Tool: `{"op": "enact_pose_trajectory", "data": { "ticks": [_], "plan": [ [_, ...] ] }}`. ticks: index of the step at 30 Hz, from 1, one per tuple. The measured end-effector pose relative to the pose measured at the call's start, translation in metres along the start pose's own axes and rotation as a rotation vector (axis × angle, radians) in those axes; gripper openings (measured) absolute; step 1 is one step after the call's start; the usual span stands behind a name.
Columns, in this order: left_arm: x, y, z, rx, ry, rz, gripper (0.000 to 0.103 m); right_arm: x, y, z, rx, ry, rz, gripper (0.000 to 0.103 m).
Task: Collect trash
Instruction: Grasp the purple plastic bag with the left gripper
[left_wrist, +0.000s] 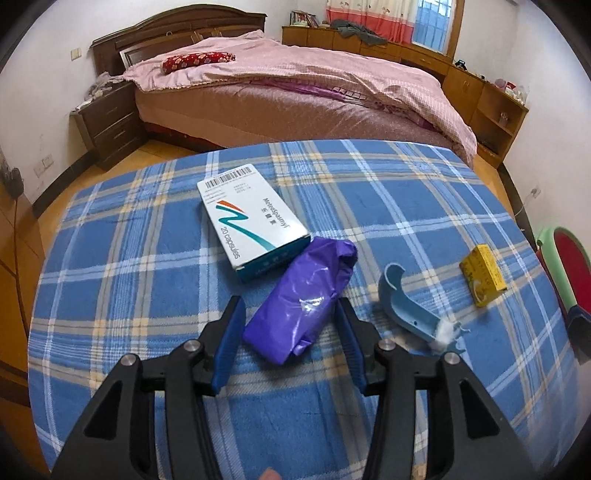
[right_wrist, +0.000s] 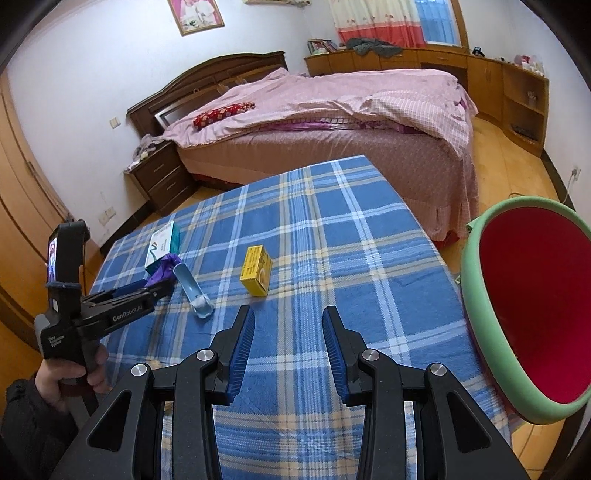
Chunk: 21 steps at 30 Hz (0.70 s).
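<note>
A crumpled purple plastic bag (left_wrist: 306, 295) lies on the blue plaid tablecloth (left_wrist: 147, 258). My left gripper (left_wrist: 291, 314) is open, its fingers either side of the bag's near end, apart from it. A white medicine box (left_wrist: 251, 218) lies just behind the bag. A light blue plastic piece (left_wrist: 410, 306) with a cotton wad and a yellow box (left_wrist: 482, 275) lie to the right. My right gripper (right_wrist: 289, 325) is open and empty over the cloth, in front of the yellow box (right_wrist: 256, 270). A green bin with a red inside (right_wrist: 532, 306) stands at the table's right edge.
A bed with pink covers (right_wrist: 332, 122) stands behind the table, a dark nightstand (right_wrist: 162, 177) to its left. Wooden cabinets (right_wrist: 517, 92) line the far right wall. The left gripper (right_wrist: 162, 286) and the hand holding it show in the right wrist view.
</note>
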<state>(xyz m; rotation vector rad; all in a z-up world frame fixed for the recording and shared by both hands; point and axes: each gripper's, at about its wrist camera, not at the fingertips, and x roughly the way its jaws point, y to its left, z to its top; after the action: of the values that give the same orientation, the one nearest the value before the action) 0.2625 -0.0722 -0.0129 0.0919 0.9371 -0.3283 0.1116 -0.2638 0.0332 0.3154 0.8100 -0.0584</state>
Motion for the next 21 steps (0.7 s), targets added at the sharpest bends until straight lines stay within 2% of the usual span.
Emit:
{"op": "enact_pose_trajectory", "data": {
  "ticks": [3,8,11,14,15,18,21],
  "plan": [
    [0.0,-0.001,0.0,-0.004,-0.001,0.013,0.049,0.002,0.0,0.0,-0.001,0.004,0.002,0.039],
    [-0.005,-0.002,-0.005,-0.016,0.006,0.004,0.04,0.003,0.002,0.001,-0.013,0.005,0.003,0.039],
    [-0.014,0.005,-0.01,-0.081,0.005,-0.04,0.034,0.003,0.006,0.003,-0.03,0.004,0.001,0.039],
    [-0.023,0.012,-0.017,-0.139,-0.011,-0.056,0.032,0.006,0.01,0.006,-0.046,-0.001,-0.004,0.039],
    [-0.026,0.016,-0.021,-0.171,-0.019,-0.064,0.029,0.008,0.011,0.007,-0.049,-0.002,-0.004,0.039],
    [-0.03,0.025,-0.027,-0.241,-0.029,-0.087,0.028,0.017,0.015,0.01,-0.056,0.003,-0.008,0.039],
    [-0.033,0.031,-0.03,-0.265,-0.046,-0.069,0.028,0.03,0.022,0.012,-0.066,0.019,-0.016,0.039]
  ]
}}
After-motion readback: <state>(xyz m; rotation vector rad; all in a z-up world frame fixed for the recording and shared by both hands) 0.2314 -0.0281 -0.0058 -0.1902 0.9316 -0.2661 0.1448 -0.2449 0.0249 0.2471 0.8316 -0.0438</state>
